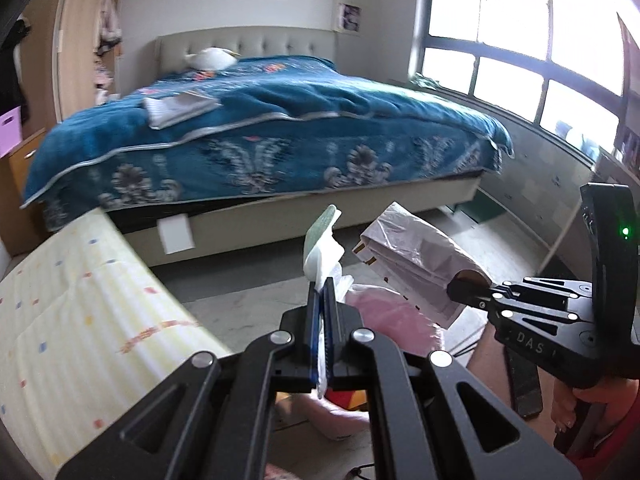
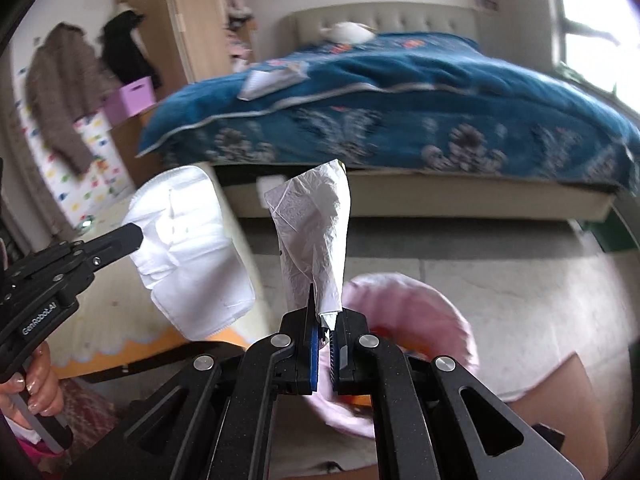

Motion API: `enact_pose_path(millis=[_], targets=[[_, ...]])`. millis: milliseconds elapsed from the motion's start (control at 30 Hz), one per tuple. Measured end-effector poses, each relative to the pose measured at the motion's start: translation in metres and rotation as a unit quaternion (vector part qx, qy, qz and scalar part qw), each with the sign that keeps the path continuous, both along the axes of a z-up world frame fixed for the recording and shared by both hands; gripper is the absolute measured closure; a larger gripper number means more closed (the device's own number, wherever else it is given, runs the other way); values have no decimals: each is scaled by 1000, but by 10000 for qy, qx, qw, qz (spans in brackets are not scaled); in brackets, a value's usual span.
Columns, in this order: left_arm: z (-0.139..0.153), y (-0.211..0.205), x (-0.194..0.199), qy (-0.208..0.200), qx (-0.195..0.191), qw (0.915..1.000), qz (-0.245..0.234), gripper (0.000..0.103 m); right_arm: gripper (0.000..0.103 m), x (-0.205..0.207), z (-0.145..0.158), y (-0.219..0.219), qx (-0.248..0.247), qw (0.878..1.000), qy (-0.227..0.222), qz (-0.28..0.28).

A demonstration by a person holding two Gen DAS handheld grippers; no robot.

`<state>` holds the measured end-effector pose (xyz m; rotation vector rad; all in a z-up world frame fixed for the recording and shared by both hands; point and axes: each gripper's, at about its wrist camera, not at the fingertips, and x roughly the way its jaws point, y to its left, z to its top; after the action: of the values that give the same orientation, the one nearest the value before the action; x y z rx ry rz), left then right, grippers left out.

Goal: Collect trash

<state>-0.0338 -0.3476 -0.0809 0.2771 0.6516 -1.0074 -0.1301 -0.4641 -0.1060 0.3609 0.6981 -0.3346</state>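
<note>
My left gripper (image 1: 322, 284) is shut on a folded white pad with a green edge (image 1: 322, 240), which sticks up from its tips. From the right wrist view the same left gripper (image 2: 134, 236) comes in at the left, with the white pad (image 2: 192, 264) hanging broad from it. My right gripper (image 2: 324, 312) is shut on a crumpled white plastic wrapper (image 2: 312, 232) that stands upright from its tips. In the left wrist view the right gripper (image 1: 456, 290) holds that wrapper (image 1: 412, 256) at the right. Just below both grippers lies a pink-lined bin (image 2: 420, 300), also visible as the pink liner (image 1: 384, 316).
A bed with a blue flowered blanket (image 1: 280, 128) fills the back of the room, with windows (image 1: 520, 40) to its right. A pale yellow mat (image 1: 80, 300) lies at the left. A wardrobe, hanging clothes and a purple box (image 2: 132, 98) stand far left. A person's leg (image 2: 560, 400) is at lower right.
</note>
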Motion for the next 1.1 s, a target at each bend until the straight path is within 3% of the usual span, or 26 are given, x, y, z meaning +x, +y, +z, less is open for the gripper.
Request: enact_pose_path(millis=[300,367,400,433,500,567,800,900,1000,1100], targets=[[-19,-59,-5,53,151,9992,-354,103,97,-18,-35,-56,225,9978,357,-506],[-22,-65,-3,54,217,9992,-343,96,95,-15,-42,-61,280,9973,420,-537],[-24,-68,-2,86,242,9991,-327,85,94,-12,-47,-65,333,9968,473,-552],[-24,-68,-1,108,247,9992,-293,69,90,-11,-52,-71,368,9961,550,-588],[-24,-64,1,111,211,9995,-218,56,80,-12,-55,-73,427,9955,571,-622],[-23,-58,3,86,223,9996,-153,56,65,-13,-56,-72,476,9952,566,-640],[-17,-34,11,9,235,9996,157,52,55,-27,-52,-68,483,9949,506,-723],[-10,-22,12,-104,226,9992,328,40,51,-23,-46,-58,447,9953,473,-715],[-1,-3,14,-241,199,9980,553,30,39,-15,-36,-48,349,9965,415,-641],[7,17,18,-354,187,9961,784,19,18,-8,-23,-31,170,9980,330,-516]])
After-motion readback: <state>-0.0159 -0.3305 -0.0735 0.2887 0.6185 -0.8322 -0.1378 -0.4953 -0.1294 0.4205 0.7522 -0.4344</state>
